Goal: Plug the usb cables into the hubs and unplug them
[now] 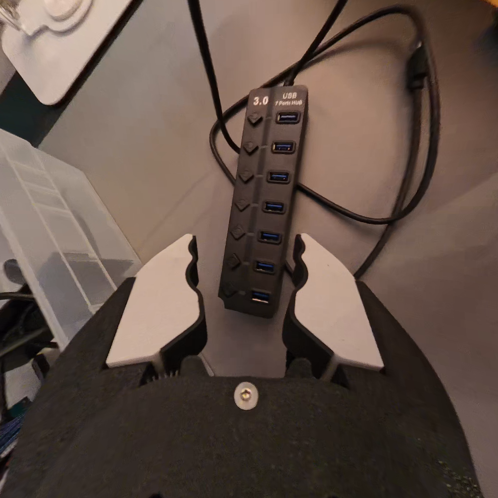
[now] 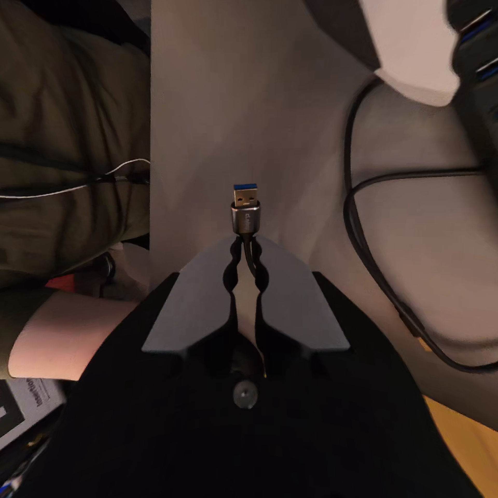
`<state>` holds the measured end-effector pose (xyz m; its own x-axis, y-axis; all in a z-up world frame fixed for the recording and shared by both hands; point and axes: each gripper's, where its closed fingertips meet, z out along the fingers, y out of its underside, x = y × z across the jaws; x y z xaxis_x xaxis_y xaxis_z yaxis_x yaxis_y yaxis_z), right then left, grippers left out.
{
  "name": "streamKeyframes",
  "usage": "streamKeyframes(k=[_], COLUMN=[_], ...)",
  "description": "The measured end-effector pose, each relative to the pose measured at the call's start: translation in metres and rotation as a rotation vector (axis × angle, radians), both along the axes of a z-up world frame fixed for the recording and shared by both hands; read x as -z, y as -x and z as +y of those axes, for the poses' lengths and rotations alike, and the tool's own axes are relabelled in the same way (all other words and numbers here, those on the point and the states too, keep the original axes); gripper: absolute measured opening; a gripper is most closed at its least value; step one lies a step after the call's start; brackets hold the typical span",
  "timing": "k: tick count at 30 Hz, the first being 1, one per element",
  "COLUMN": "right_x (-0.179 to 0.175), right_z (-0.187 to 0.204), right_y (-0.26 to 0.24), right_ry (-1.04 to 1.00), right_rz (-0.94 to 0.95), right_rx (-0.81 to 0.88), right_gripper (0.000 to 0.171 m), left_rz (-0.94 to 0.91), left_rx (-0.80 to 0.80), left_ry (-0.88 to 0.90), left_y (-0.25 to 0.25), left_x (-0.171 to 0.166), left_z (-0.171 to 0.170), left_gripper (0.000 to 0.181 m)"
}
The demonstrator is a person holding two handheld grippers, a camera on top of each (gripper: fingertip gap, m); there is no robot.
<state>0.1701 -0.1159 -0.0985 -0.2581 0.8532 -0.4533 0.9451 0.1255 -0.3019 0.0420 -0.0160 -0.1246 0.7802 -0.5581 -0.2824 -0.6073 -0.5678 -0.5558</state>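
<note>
My grey tabletop point(image 1: 161, 151) carries the black USB hub point(image 1: 265, 204). Looped black cables point(image 1: 420, 167) lie around it. A clear plastic box point(image 1: 51, 221) sits at its left.

A long black USB hub point(image 1: 262, 204) lies flat on the grey desk point(image 1: 140, 161), its seven blue ports all empty. Black cables point(image 1: 420, 167) loop beside it. A grey-shelled USB plug point(image 2: 245, 213) with a blue tongue points upright.
</note>
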Motion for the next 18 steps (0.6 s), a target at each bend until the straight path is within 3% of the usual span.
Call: streamKeyframes(k=[5, 9, 18], right_x=[0.007, 0.006, 0.009], right_z=[0.001, 0.005, -0.005], right_y=[0.004, 0.002, -0.009], right_ry=[0.039, 0.042, 0.061], right_rz=[-0.006, -0.003, -0.055], right_rx=[0.018, 0.029, -0.033], right_gripper=[0.007, 0.007, 0.008], left_rz=[-0.121, -0.081, -0.210], left_rx=[-0.004, -0.036, -0.079], left_ry=[0.066, 0.108, 0.176], left_y=[-0.007, -0.002, -0.006], left_x=[0.013, 0.027, 0.037], left_z=[0.001, 0.001, 0.002], left_gripper=[0.073, 0.075, 0.057])
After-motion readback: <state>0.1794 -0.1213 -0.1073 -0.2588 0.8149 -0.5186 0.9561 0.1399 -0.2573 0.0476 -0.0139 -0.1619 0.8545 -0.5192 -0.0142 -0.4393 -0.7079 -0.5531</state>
